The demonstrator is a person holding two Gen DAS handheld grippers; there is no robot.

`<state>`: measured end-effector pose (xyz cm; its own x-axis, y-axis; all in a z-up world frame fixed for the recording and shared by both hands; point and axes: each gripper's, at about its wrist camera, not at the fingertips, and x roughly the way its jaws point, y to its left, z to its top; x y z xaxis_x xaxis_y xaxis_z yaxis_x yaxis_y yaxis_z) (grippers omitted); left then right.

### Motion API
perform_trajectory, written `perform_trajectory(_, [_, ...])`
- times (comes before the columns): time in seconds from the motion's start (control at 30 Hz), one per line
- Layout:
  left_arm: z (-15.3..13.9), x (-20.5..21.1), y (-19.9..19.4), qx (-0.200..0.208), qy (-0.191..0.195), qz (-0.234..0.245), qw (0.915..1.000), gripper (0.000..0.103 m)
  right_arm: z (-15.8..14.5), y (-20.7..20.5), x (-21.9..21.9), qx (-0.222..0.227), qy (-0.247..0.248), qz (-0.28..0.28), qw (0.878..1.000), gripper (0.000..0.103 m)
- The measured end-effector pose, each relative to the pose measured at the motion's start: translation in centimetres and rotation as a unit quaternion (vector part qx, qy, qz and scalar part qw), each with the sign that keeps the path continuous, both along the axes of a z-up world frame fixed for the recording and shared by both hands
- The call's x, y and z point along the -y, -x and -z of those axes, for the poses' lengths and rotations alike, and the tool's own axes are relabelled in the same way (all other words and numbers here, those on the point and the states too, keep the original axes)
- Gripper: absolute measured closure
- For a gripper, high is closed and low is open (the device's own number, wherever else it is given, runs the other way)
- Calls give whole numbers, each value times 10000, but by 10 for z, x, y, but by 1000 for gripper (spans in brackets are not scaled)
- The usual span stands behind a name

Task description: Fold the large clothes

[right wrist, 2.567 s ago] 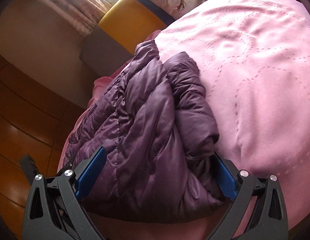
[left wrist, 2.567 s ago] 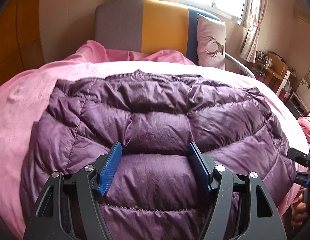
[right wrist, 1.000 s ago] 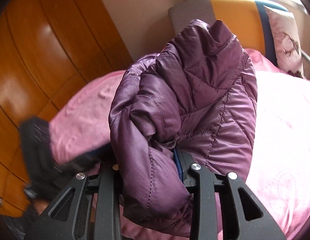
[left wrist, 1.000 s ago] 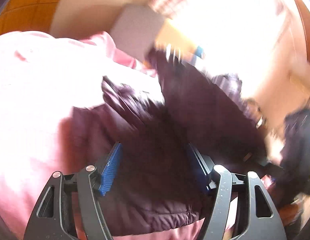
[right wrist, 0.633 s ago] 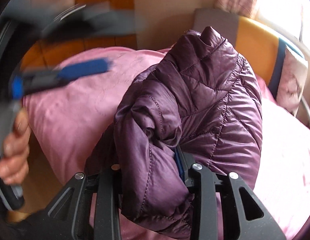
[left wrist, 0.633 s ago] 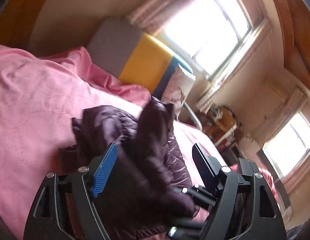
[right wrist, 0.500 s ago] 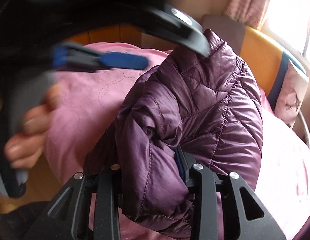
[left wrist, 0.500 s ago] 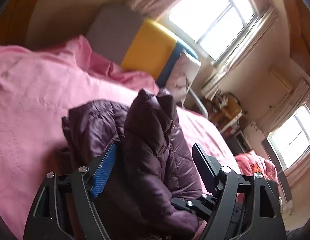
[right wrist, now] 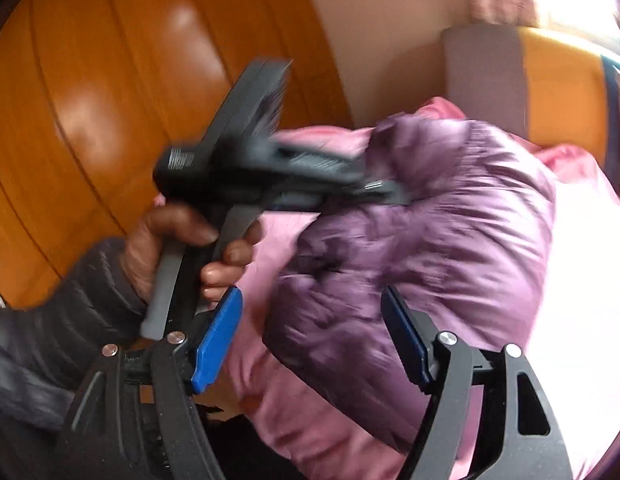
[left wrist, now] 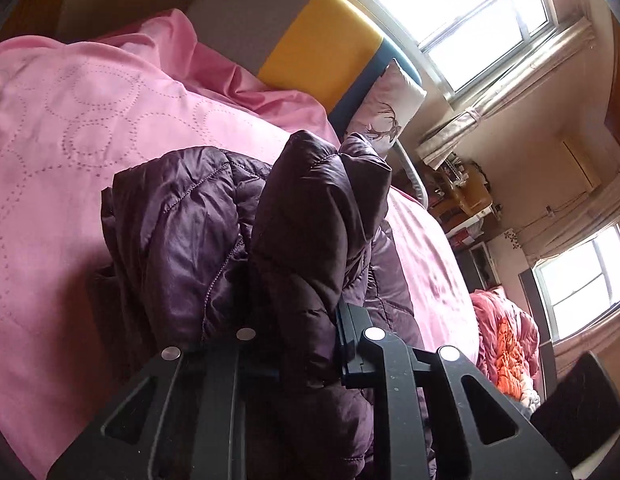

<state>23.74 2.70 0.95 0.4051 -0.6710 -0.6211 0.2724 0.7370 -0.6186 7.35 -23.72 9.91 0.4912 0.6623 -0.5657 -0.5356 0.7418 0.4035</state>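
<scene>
The jacket [left wrist: 306, 240] lies bunched on the pink bed cover [left wrist: 70, 128], near the headboard [left wrist: 322, 52]. We see our left gripper [left wrist: 300, 332] with its jaws closing on a thick fold of it, cloth pressed between them. Our right gripper [right wrist: 310, 340] has its jaws opening, the jacket's edge lying loose between the pads [right wrist: 216, 336], untouched. Our left hand [right wrist: 178, 248] grips the handle.

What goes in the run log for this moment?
left gripper: closing on purple jacket | right gripper: opening, pads off jacket | bed: jacket bunched
</scene>
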Motion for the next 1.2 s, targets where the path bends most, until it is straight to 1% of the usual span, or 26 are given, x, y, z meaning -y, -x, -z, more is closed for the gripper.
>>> perform_trajectory(0.03, [1, -2, -2, -5, -3, 5, 10000, 86, 2, -1, 13, -40, 17, 166, 9999, 33])
perform_trajectory(0.1, [2, -4, -3, -10, 12, 28, 10000, 87, 12, -5, 36, -116, 273, 515, 9982, 40])
perform_trajectory(0.17, [0, -5, -4, -38, 24, 20, 10000, 87, 25, -13, 49, -249, 444, 693, 9963, 44])
perform_trajectory(0.2, [0, -6, -4, -57, 16, 12, 10000, 87, 32, -19, 51, -309, 516, 697, 9958, 46])
perform_trajectory(0.27, [2, -10, -4, -120, 16, -19, 9999, 87, 40, -19, 43, -273, 697, 611, 9953, 46])
perform_trajectory(0.37, [8, -22, -4, -327, -64, -147, 9993, 87, 44, -16, 26, -206, 896, 515, 9944, 45])
perform_trajectory(0.5, [21, -42, -4, -607, -450, -471, 9960, 87, 57, -12, -1, -115, 1168, 315, 9926, 45])
perform_trajectory(0.57, [30, -50, -2, -677, -723, -683, 9927, 85, 61, -11, -16, -56, 1348, 231, 9906, 45])
perform_trajectory(0.63, [42, -54, 1, -708, -890, -844, 9899, 80, 73, -10, -25, 85, 1622, 192, 9865, 45])
perform_trajectory(0.7, [61, -58, 6, -804, -835, -1011, 9881, 79, 85, -13, -25, 112, 1770, 180, 9840, 45])
perform_trajectory(0.73, [64, -56, 9, -769, -845, -1047, 9879, 79, 88, -16, -22, 75, 1765, 153, 9842, 45])
perform_trajectory(0.8, [64, -51, 16, -553, -1064, -1087, 9868, 79, 85, -22, -11, -53, 1641, -8, 9864, 45])
perform_trajectory(0.83, [62, -48, 17, -496, -1109, -1112, 9863, 79, 80, -26, -3, -159, 1494, -155, 9885, 45])
perform_trajectory(0.9, [58, -47, 21, -362, -1166, -1152, 9858, 78, 65, -38, 16, -411, 1029, -379, 9931, 44])
perform_trajectory(0.93, [55, -47, 23, -275, -1241, -1167, 9850, 74, 57, -45, 29, -502, 771, -381, 9950, 44])
perform_trajectory(1.0, [50, -42, 29, -52, -1513, -1187, 9813, 71, 42, -62, 49, -452, 482, -151, 9977, 38])
perform_trajectory(1.1, [43, -38, 35, 114, -1661, -1242, 9782, 71, 27, -100, 73, -344, 205, 340, 9986, 37])
perform_trajectory(1.17, [42, -37, 39, 215, -1785, -1276, 9754, 67, 21, -131, 72, -299, 168, 648, 9973, 37])
perform_trajectory(1.2, [41, -34, 41, 299, -1909, -1285, 9727, 66, 22, -148, 70, -346, 122, 746, 9965, 36])
